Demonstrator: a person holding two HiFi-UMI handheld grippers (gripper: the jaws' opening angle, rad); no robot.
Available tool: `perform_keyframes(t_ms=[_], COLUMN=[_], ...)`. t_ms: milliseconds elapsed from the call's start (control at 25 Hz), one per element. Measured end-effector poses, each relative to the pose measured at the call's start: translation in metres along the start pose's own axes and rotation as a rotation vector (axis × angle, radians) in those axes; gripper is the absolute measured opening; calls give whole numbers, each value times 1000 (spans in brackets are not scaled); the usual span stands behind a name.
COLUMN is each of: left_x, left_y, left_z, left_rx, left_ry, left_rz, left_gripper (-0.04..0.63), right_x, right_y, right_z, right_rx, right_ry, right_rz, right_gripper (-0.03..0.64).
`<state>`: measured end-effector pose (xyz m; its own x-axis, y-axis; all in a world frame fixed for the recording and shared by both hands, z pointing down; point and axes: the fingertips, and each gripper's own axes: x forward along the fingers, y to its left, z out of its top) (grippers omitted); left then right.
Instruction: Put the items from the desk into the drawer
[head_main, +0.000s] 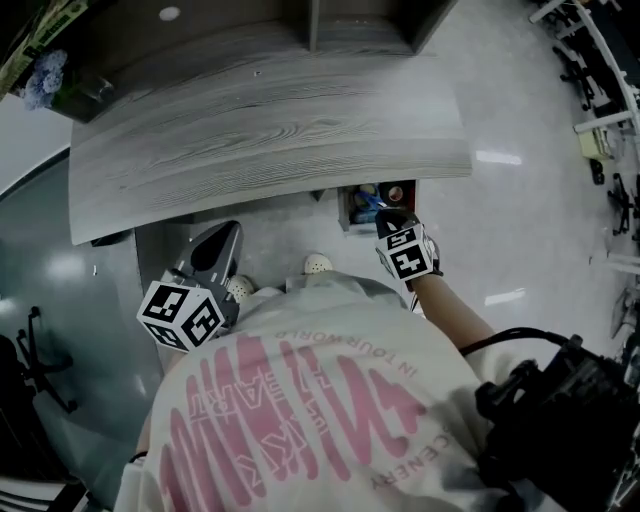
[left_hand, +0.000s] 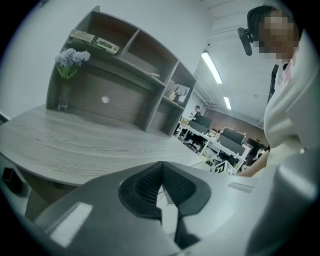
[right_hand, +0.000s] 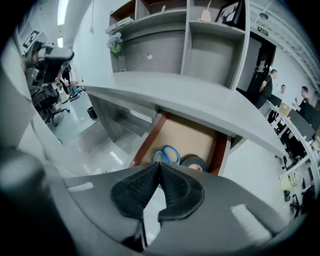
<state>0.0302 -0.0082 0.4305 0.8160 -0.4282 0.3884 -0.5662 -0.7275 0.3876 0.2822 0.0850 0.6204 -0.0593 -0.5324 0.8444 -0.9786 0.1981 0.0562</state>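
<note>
An open drawer (right_hand: 186, 134) sticks out from under the grey wooden desk top (head_main: 270, 130). Inside it lie blue-handled scissors (right_hand: 166, 154) and a black tape roll (right_hand: 195, 162). My right gripper (right_hand: 160, 165) hangs above the drawer's front, pointing steeply down, jaws shut with nothing between them. In the head view the right gripper (head_main: 386, 216) is just over the drawer (head_main: 346, 214). My left gripper (head_main: 231, 229) is held below the desk's front edge at the left, away from the drawer. The left gripper (left_hand: 162, 165) is shut and empty. No loose item shows on the desk top (left_hand: 75, 142).
A shelf unit (left_hand: 135, 75) stands at the back of the desk, with a vase of flowers (left_hand: 66, 67) at its left end. The person's shoes (head_main: 317, 264) are on the pale floor under the desk. An office chair (right_hand: 50, 92) stands to the left, and office desks (left_hand: 220, 142) further off.
</note>
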Motion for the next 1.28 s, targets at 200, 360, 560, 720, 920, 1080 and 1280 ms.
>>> perform_keyframes(t_ms=[200, 360, 560, 720, 920, 1080, 1280], left_x=[-18, -41, -79, -112, -154, -182, -208], left_y=[10, 18, 43, 65, 90, 107, 133], left_z=[19, 32, 57, 74, 91, 106, 112], left_rx=[25, 33, 34, 38, 19, 45, 62], left_ry=[-28, -46, -104, -152, -204, -232, -256], left_rz=[-51, -104, -134, -150, -173, -189, -190], left_gripper=[20, 20, 20, 20, 20, 20, 20], right_x=[-49, -87, -124, -144, -172, -183, -174], right_y=[23, 57, 109, 152, 204, 242, 277], right_z=[62, 138, 225, 273, 317, 343, 362], right_rx=[201, 322, 318, 334, 369, 360, 299], right_ry=[-199, -383, -549, -643, -758, -807, -815], right_rz=[50, 124, 167, 207, 293, 348, 322], right_gripper=[3, 3, 3, 3, 3, 3, 3])
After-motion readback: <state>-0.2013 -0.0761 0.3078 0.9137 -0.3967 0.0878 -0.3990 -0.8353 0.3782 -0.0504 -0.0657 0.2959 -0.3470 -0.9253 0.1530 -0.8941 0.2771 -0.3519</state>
